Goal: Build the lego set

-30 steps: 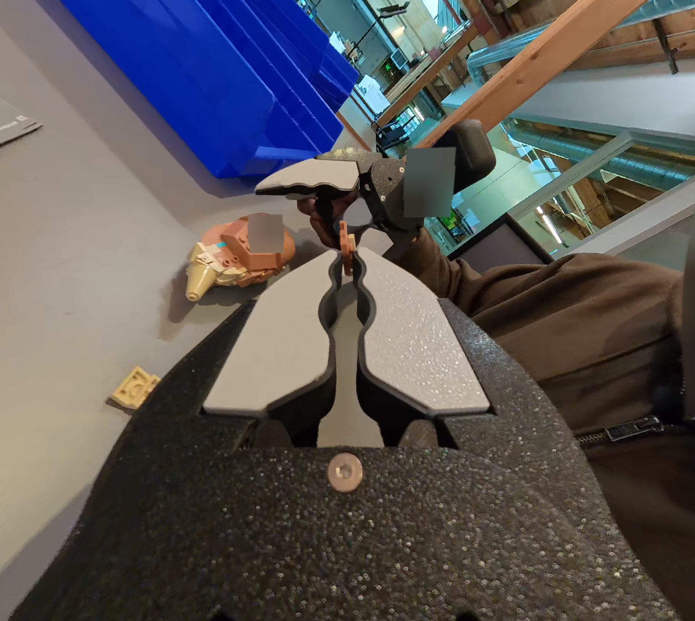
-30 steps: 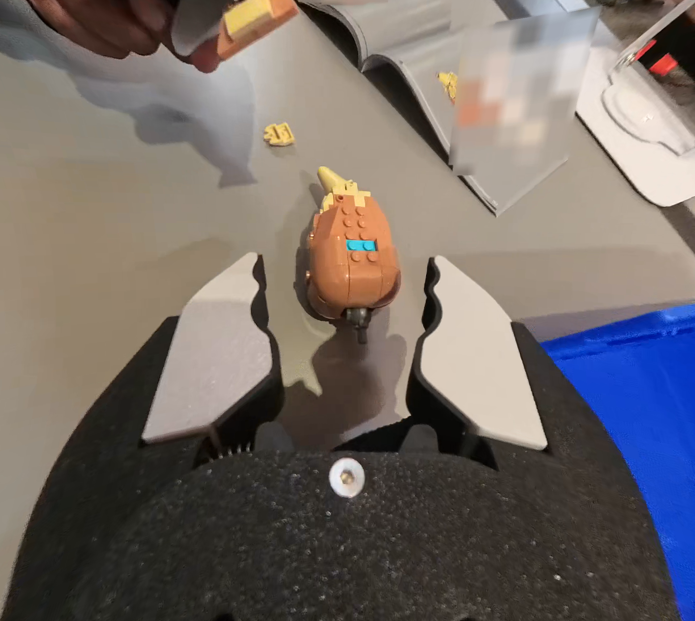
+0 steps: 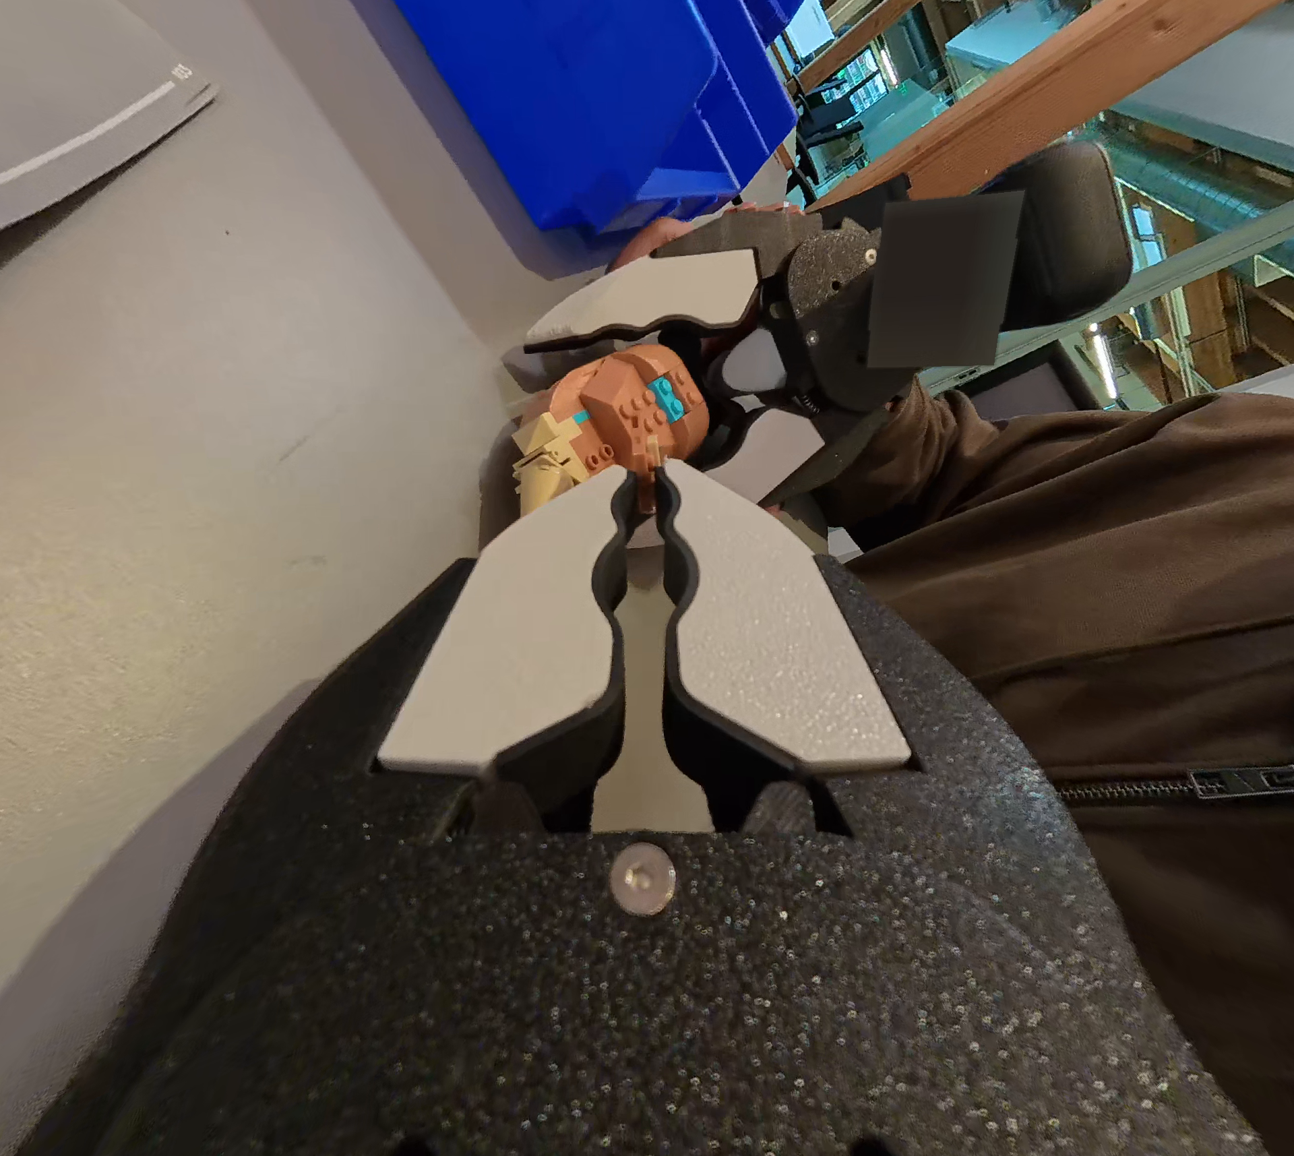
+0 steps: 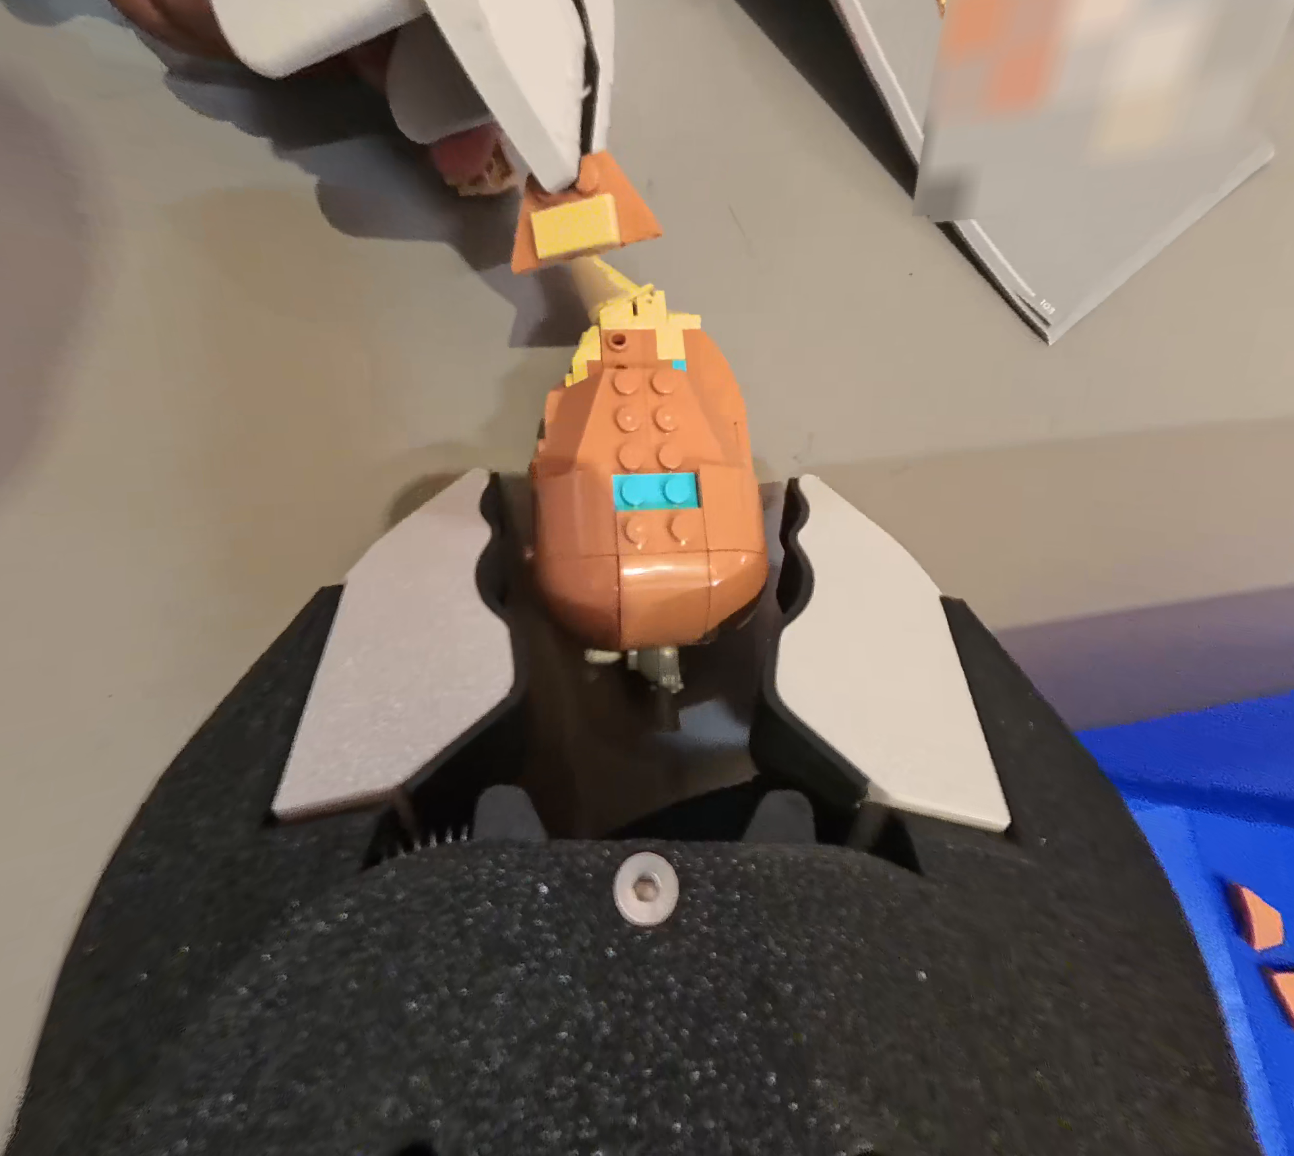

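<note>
Bringing the small orange-and-yellow piece (image 4: 585,226) down squarely over the bare studs is what this step calls for, I judge: line it up with the stud rows first, then press straight so nothing shears off. Nearest in the right wrist view, the right gripper (image 4: 641,534) stands wide apart around the rounded rear of the brown lego model (image 4: 648,492), its fingers (image 4: 413,646) just beside the flanks; whether they actually press on it I cannot tell. The model lies on the grey desk (image 4: 210,394), tan snout pointing away. Beyond it, the left gripper (image 3: 648,481) is clenched on the small piece, pinching one edge at its fingertips, the piece hanging just past the snout. Farther off lie an open instruction booklet (image 4: 1092,198) and a blue bin (image 3: 560,37)
</note>
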{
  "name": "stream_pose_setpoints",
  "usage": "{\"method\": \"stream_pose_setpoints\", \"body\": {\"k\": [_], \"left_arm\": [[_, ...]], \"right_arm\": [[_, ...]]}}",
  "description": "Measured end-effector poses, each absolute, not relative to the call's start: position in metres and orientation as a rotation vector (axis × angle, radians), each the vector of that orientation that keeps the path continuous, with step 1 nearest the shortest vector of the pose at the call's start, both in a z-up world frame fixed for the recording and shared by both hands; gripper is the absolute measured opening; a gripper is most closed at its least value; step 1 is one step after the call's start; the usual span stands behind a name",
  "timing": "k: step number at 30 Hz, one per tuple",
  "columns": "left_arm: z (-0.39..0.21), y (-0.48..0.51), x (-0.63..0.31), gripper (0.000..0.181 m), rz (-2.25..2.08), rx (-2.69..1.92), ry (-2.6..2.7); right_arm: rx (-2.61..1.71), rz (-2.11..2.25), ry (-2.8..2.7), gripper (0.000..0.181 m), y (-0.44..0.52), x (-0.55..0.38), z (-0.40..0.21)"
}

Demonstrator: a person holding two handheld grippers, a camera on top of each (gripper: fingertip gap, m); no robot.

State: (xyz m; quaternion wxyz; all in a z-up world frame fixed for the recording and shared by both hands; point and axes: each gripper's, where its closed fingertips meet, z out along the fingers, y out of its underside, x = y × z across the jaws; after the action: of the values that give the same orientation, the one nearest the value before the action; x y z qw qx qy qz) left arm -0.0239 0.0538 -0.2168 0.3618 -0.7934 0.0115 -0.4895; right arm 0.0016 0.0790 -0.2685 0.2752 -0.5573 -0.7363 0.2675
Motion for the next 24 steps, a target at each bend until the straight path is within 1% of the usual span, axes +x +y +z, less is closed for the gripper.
{"method": "stream_pose_setpoints", "body": {"k": [3, 18, 24], "left_arm": [[-0.22, 0.054, -0.023, 0.005, -1.27, -2.054, 0.008], [-0.207, 0.058, -0.014, 0.005, -1.184, -2.074, -0.043], [-0.207, 0.057, -0.012, 0.005, -1.171, -2.07, -0.059]], "right_arm": [[-1.485, 0.723, -1.989, 0.067, 0.077, 0.0, -0.268], [-1.316, 0.711, -1.926, 0.065, 0.073, -0.001, -0.256], [-1.373, 0.706, -1.976, 0.065, 0.073, 0.005, -0.263]]}}
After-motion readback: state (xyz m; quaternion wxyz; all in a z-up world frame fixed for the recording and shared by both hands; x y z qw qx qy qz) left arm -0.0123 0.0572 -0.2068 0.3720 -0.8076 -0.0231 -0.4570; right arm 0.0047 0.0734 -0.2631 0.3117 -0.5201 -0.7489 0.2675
